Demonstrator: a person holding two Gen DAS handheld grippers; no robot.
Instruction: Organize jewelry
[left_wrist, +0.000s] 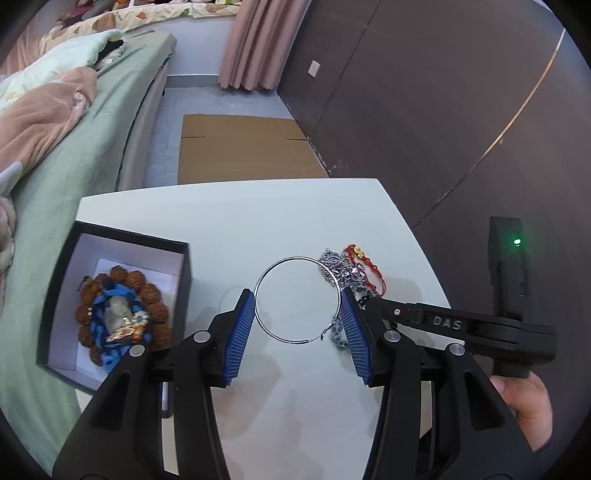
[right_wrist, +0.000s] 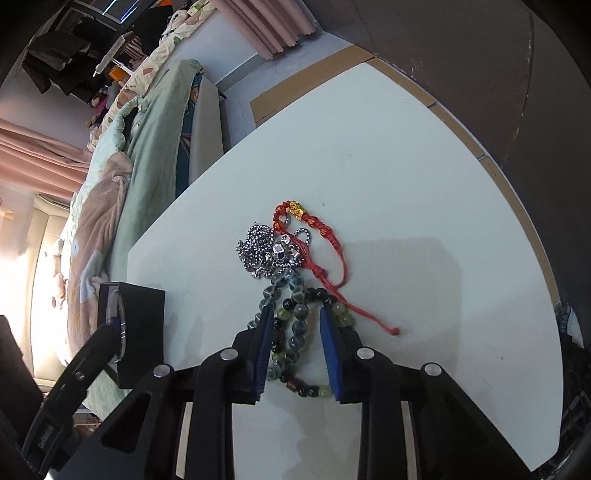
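A thin silver hoop (left_wrist: 297, 299) sits between the blue pads of my left gripper (left_wrist: 297, 303), whose jaws are wide and touch its two sides. An open black box (left_wrist: 114, 314) at the left holds a brown bead bracelet and a blue piece. On the white table (right_wrist: 406, 166) lie a silver chain (right_wrist: 266, 253), a red cord bracelet (right_wrist: 314, 240) and a glass bead bracelet (right_wrist: 295, 332). My right gripper (right_wrist: 295, 314) is open, its pads on either side of the bead bracelet. It also shows in the left wrist view (left_wrist: 364, 301).
A bed with green sheet (left_wrist: 74, 147) runs along the table's left side. A flat cardboard sheet (left_wrist: 243, 147) lies on the floor beyond the table. Dark wall panels (left_wrist: 443, 110) stand at the right.
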